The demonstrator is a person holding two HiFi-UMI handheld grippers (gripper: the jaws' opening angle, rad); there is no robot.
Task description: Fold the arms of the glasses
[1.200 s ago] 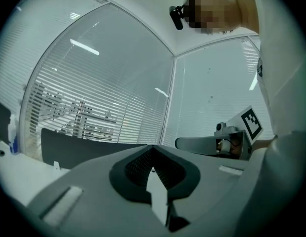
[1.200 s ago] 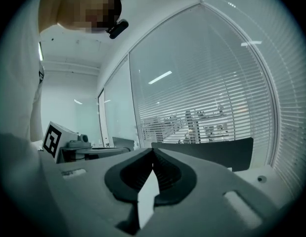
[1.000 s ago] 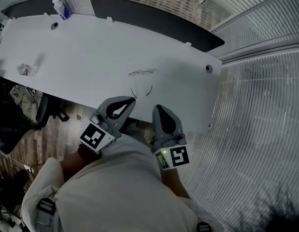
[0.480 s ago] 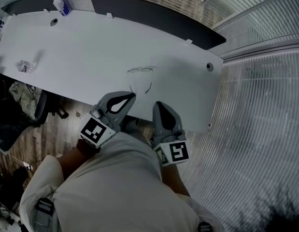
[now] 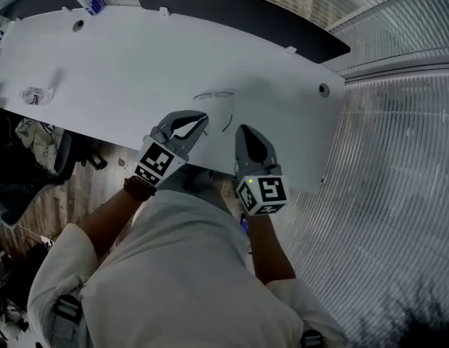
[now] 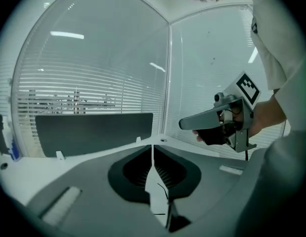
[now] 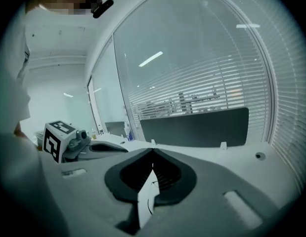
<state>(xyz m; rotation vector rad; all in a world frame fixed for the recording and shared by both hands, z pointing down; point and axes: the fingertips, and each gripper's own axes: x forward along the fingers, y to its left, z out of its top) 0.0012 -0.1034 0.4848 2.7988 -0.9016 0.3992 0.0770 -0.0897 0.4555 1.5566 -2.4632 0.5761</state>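
**DESK:** Glasses (image 5: pixel 214 97): where do they lie in this one?

**OPERATOR:** On the white table (image 5: pixel 108 64), near its front edge, with the lenses away from me and both arms swung out toward me. They have not shifted over the last second, and neither arm is folded.

**DESK:** So what changed?

**OPERATOR:** My hands did. A second ago both tools hung back at the table's edge, by my lap. Now both have come forward and down over the tabletop.

Going left to right, my left gripper (image 5: pixel 202 119) has its tip at the nearer-left arm of the frame. It is so close in the head view that I cannot tell whether it touches. Its jaws have just begun to part but stand all but together, with a hairline between them and nothing in it.

Next is the other arm (image 5: pixel 228 123), which is in the clear. Last is my right gripper (image 5: pixel 241 129), just beside that arm and apart from it, its jaws closed on nothing.

**DESK:** And for the job?

**OPERATOR:** I read this as the end of the approach, and folding has not begun. Each tool faces one arm, so an inward nudge at an arm's tip looks likely next. It is a thin frame on a smooth top, so I'd expect it to slide if pushed off-centre.
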